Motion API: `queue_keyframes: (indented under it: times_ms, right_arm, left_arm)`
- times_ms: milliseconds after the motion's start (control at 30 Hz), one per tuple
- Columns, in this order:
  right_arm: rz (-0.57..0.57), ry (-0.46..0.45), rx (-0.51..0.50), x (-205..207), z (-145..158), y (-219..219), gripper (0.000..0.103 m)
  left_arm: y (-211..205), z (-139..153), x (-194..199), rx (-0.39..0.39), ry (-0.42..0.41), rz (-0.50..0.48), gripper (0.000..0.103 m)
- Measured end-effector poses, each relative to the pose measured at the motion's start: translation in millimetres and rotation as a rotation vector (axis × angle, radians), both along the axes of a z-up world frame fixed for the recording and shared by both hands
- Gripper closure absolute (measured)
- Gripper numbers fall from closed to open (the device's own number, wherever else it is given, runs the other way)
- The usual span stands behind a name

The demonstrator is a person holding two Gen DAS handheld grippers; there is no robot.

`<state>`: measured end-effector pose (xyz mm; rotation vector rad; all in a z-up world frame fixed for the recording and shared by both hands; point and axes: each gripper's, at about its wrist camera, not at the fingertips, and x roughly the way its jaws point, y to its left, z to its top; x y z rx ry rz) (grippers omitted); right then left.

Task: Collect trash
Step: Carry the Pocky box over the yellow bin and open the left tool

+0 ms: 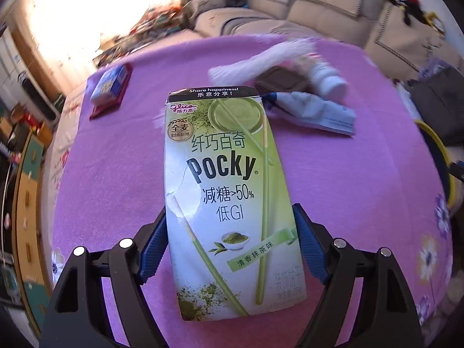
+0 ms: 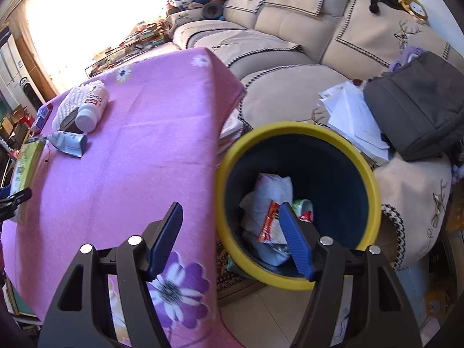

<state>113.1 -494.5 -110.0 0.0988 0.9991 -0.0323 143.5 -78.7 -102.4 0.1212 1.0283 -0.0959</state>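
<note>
My left gripper (image 1: 229, 223) is shut on a green and white Pocky box (image 1: 229, 191), its blue pads pressed on both sides, above the pink tablecloth (image 1: 362, 203). The box also shows in the right wrist view (image 2: 26, 165) at the far left. My right gripper (image 2: 232, 217) is open and empty, over the table's edge beside the yellow-rimmed bin (image 2: 374, 191), which holds several wrappers (image 2: 269, 200). On the table lie a blue-white wrapper (image 2: 68, 143), a white bottle (image 2: 92, 110) and a white foam net (image 2: 68, 101).
A blue box on a red book (image 1: 108, 90) lies at the table's far left. A beige sofa (image 2: 290, 29) stands behind the table and bin, with papers (image 2: 353, 116) and a grey bag (image 2: 417, 101) on it. Shelves (image 1: 26, 203) stand to the left.
</note>
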Motion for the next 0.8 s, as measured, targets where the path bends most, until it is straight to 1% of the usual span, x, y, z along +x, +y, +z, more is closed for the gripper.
queue_keyframes:
  times_ms: [33,100,167,267,333,400,567,667,800]
  right_arm:
    - [-0.009,-0.001,0.001,-4.0,0.3,-4.2,0.038]
    - [-0.025,-0.006,0.007,-11.2,0.8,-12.0,0.038]
    - [-0.042,-0.009,0.013,-17.9,1.0,-20.1,0.038]
    - [-0.072,-0.017,0.024,-30.8,1.5,-34.8,0.038]
    - [-0.095,-0.027,0.028,-39.1,3.5,-46.5,0.038]
    - [-0.129,-0.038,0.029,-49.0,7.0,-60.7,0.038]
    - [-0.207,-0.058,0.023,-75.2,15.5,-91.2,0.038]
    - [-0.242,-0.059,0.015,-88.2,18.4,-104.6,0.038]
    - [-0.274,-0.052,0.008,-100.4,18.7,-116.1,0.038]
  left_arm:
    - [-3.4,8.9,-0.6,-0.005,-0.012,-0.021,0.024]
    - [-25.8,23.0,-10.7,-0.011,-0.037,-0.079,0.024]
    - [-47.2,35.0,-17.1,-0.017,-0.042,-0.144,0.024]
    - [-79.1,45.3,-21.7,-0.03,-0.055,-0.207,0.024]
    - [-104.0,54.6,-24.3,-0.036,-0.073,-0.261,0.024]
    - [-134.0,58.6,-21.9,-0.039,-0.071,-0.329,0.024]
    - [-217.4,52.2,-8.7,-0.048,-0.038,-0.488,0.024]
    - [-280.4,40.4,6.6,-0.066,0.0,-0.578,0.024]
    - [-347.9,20.5,27.4,-0.07,0.05,-0.658,0.023]
